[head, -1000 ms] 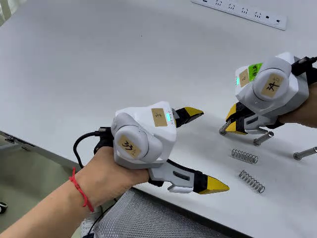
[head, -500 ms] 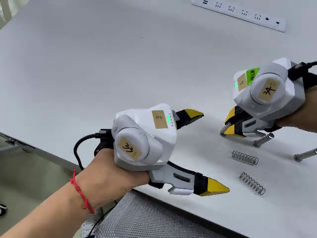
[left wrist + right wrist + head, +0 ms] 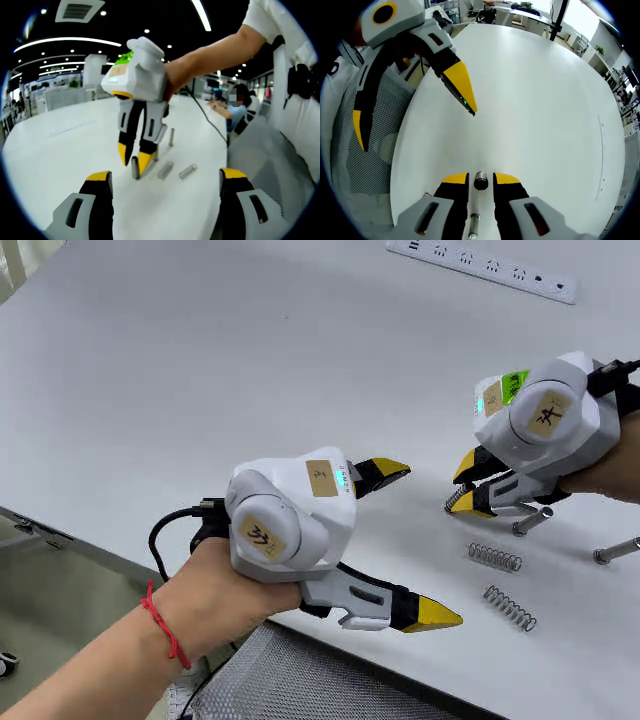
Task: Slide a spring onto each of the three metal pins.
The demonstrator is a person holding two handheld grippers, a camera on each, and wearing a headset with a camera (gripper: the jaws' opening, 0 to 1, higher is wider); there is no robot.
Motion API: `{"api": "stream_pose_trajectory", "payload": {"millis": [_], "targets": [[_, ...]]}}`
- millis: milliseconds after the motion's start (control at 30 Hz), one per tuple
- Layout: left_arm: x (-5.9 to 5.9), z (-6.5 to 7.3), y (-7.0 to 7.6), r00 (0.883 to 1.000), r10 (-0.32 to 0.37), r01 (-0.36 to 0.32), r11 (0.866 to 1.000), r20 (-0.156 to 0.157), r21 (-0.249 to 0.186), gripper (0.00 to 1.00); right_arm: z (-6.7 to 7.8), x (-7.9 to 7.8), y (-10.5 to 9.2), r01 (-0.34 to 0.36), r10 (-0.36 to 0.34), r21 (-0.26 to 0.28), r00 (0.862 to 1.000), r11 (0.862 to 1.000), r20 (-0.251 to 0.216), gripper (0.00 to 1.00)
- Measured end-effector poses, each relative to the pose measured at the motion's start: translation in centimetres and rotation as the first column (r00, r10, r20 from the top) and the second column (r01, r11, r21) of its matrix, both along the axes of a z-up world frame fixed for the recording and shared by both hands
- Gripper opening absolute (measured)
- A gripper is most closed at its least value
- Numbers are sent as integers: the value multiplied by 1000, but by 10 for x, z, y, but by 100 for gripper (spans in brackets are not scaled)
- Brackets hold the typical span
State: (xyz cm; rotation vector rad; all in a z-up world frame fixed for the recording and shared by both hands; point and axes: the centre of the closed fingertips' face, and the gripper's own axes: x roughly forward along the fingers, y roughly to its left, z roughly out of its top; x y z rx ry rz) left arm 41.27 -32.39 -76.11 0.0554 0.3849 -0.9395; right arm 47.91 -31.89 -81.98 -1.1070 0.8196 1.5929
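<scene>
A broad white tabletop [image 3: 200, 360] is spread beneath both tools. The left tongs [image 3: 425, 543], white-bodied with black arms and yellow tips, are held over the tabletop's near edge. Their jaws are spread wide apart and nothing is gripped between them.

The right tongs [image 3: 459, 485], of the same make, are seen beyond the left tongs and to their right. Their jaws are drawn close and clamped on a small coiled grey metal spring [image 3: 480, 181]. In the right gripper view its end is framed between the two yellow tips. In the left gripper view it is pointed down at the tabletop, though whether it touches cannot be told.

A long white power strip [image 3: 480, 265] is laid well beyond the right tongs.

A short grey metal pin [image 3: 532, 521] is lying just under the body of the right tongs, and a second grey pin [image 3: 615, 550] is lying further to the right.

Two loose coiled springs are found nearer than the right tongs: one loose spring [image 3: 494, 557] beside the first pin, and the other loose spring [image 3: 508, 607] to the right of the left tongs' nearer tip.
</scene>
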Motion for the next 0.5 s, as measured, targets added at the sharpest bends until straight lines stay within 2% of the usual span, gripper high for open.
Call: {"api": "stream_pose_trajectory", "payload": {"millis": [200,367,433,500], "targets": [[-1,1,-1,1000,-7,7,1000,2,13,89,12,4,0,24,-25,51,1000,998,19,27],[-1,3,-2,1000,-17,17,999,3,31,88,36,2,-1,58,-61,118,998,991,27,32],[-2,5,-4,1000,-23,22,999,5,40,88,40,3,-4,97,-100,165,995,981,7,34],[-2,5,-5,999,-31,31,998,8,51,87,51,5,-6,131,-133,219,991,967,-4,37]]}}
